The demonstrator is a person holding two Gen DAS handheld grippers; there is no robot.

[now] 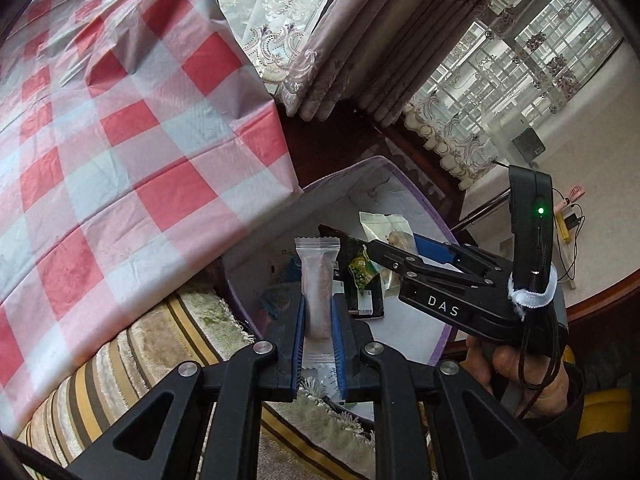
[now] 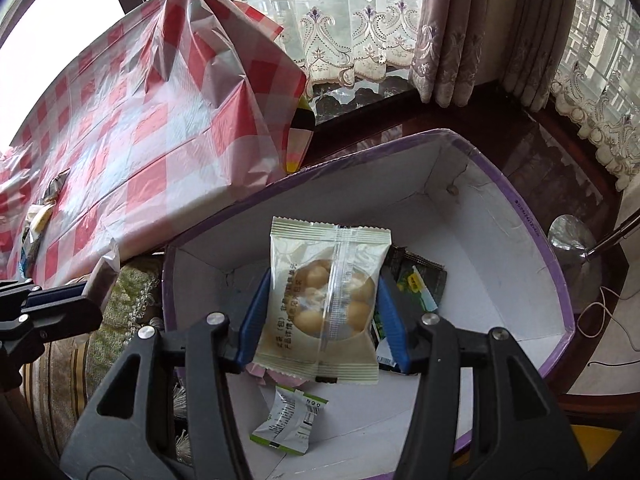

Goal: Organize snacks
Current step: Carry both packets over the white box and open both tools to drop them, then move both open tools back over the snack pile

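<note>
My left gripper is shut on a slim clear snack stick packet, held upright over the near rim of a purple-edged white box. My right gripper is shut on a pale packet of round biscuits and holds it above the inside of the same box. The right gripper also shows in the left wrist view, reaching over the box with that packet. In the box lie a black-green packet and a small white-green packet.
A red and white checked cloth covers a table left of the box, with a few snacks at its far left edge. A striped cushion lies under it. Curtains and a dark wood sill stand behind.
</note>
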